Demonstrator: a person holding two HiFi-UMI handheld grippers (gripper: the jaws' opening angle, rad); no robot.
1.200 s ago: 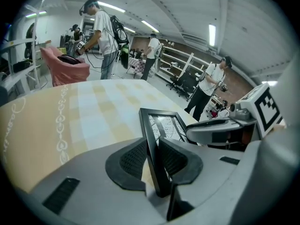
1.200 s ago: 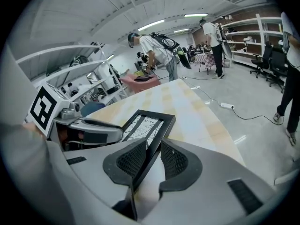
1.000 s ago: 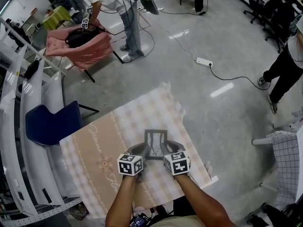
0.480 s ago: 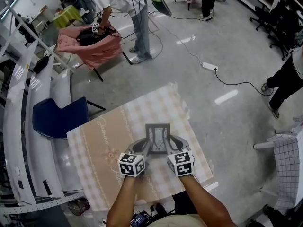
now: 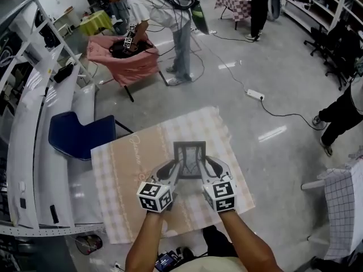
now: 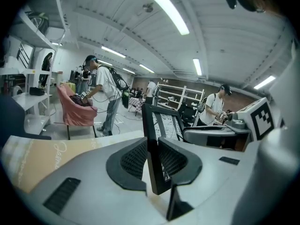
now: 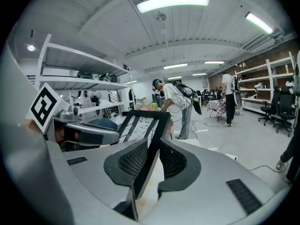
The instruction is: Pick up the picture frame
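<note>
The left gripper (image 5: 172, 173) and the right gripper (image 5: 206, 169) each squeeze one side bar of the picture frame (image 5: 189, 152). The frame stands up over the middle of the table (image 5: 122, 171). I think both hands should go up together and stay level, so the frame does not twist. A second ago the hold and the spot over the table looked the same.

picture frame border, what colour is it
The picture frame has a plain black border, which shows best in the right gripper view.
</note>
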